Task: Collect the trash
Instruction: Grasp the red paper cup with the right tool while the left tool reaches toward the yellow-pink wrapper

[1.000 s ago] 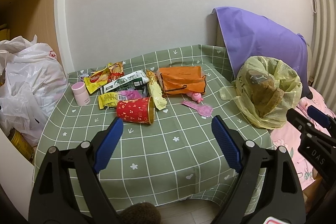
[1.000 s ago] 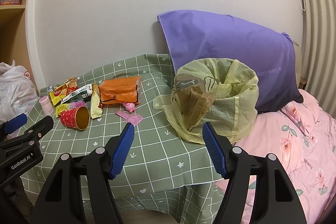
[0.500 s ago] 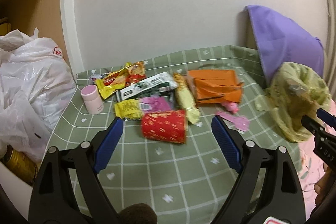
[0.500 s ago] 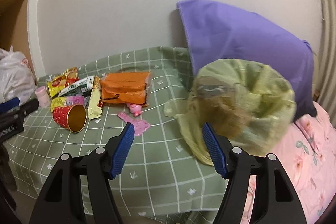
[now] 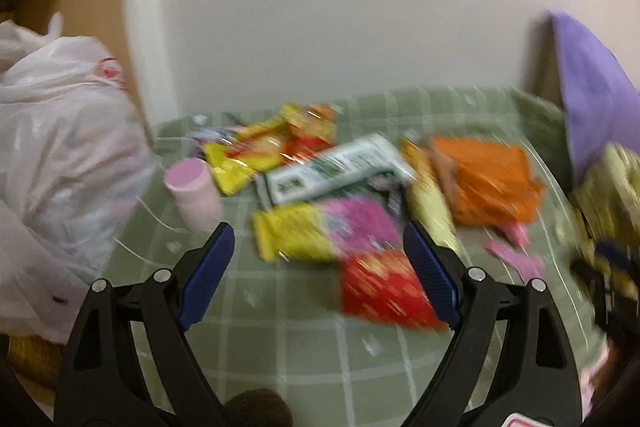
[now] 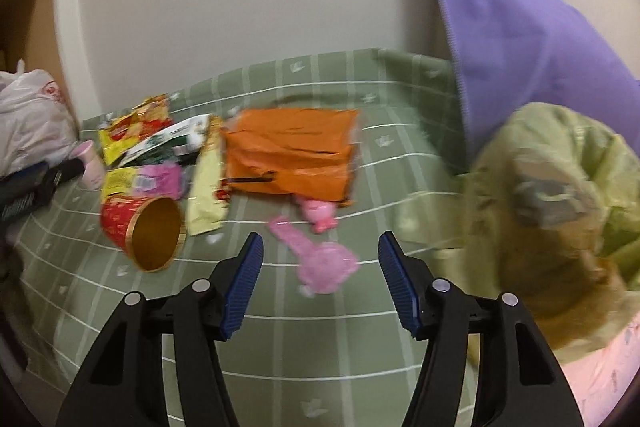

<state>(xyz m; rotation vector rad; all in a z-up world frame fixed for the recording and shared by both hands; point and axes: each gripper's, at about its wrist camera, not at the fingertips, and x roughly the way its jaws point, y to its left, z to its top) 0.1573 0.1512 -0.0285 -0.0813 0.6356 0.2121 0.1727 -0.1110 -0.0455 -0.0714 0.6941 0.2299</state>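
Trash spread on the green checked tabletop [image 6: 328, 355], both grippers above it and empty.

I see the red cup [image 6: 140, 229] lying on its side, mouth toward me, beside the wrappers [image 6: 140, 181] and orange bag [image 6: 288, 155], with a pink scrap [image 6: 320, 259] nearer. My right gripper [image 6: 320, 279] tilts down over that scrap, fingers [image 6: 244, 283] apart and just now narrowing, nothing between them. My left gripper [image 5: 318, 267] angles down toward the cup [image 5: 384, 291], fingers wide, gripping nothing. The yellow-lined bin [image 6: 560, 211] stands at right.
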